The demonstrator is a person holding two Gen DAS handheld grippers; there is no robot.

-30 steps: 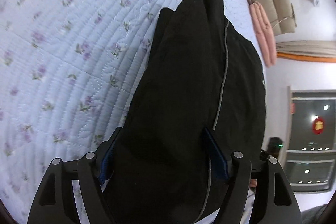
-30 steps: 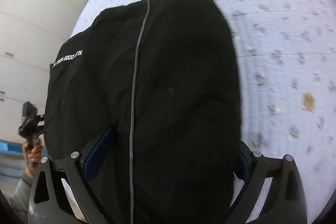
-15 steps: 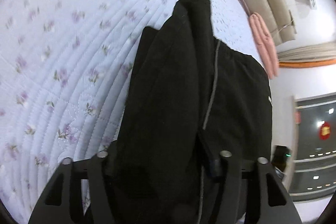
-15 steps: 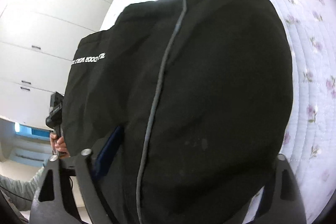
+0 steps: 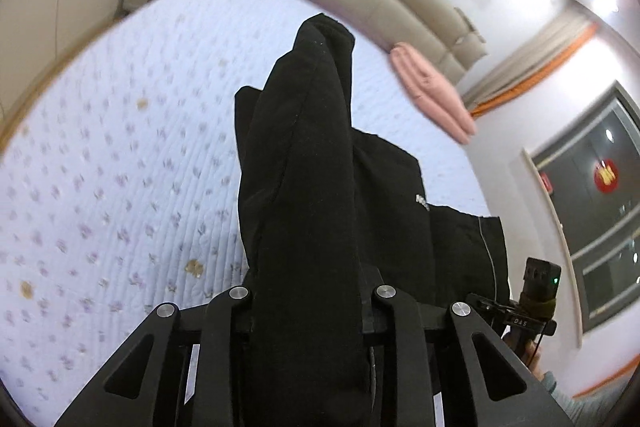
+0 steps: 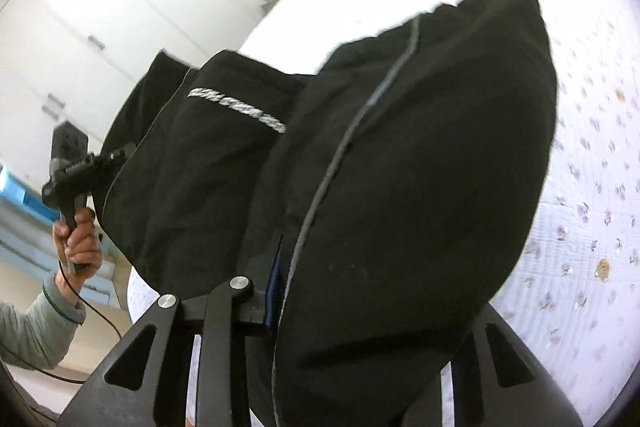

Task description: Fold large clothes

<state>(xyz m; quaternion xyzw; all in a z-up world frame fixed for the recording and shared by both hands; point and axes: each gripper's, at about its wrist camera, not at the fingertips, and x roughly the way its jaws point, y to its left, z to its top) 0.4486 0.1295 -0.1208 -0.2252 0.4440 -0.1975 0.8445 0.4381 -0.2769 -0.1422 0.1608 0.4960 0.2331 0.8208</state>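
Now, L gripper (image 5: 308, 311) closing on bunched black trousers (image 5: 304, 187) | R gripper (image 6: 360, 307) closing on same garment, fabric betw. both jaw pairs | trousers hang above floral quilt (image 5: 120, 167), nr its headboard edge | prob. lifted to drape for next fold.

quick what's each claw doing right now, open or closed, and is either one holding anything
Left claw: closing, black garment bunched between its fingers, gripped.
Right claw: closing on the same black garment, gripped.
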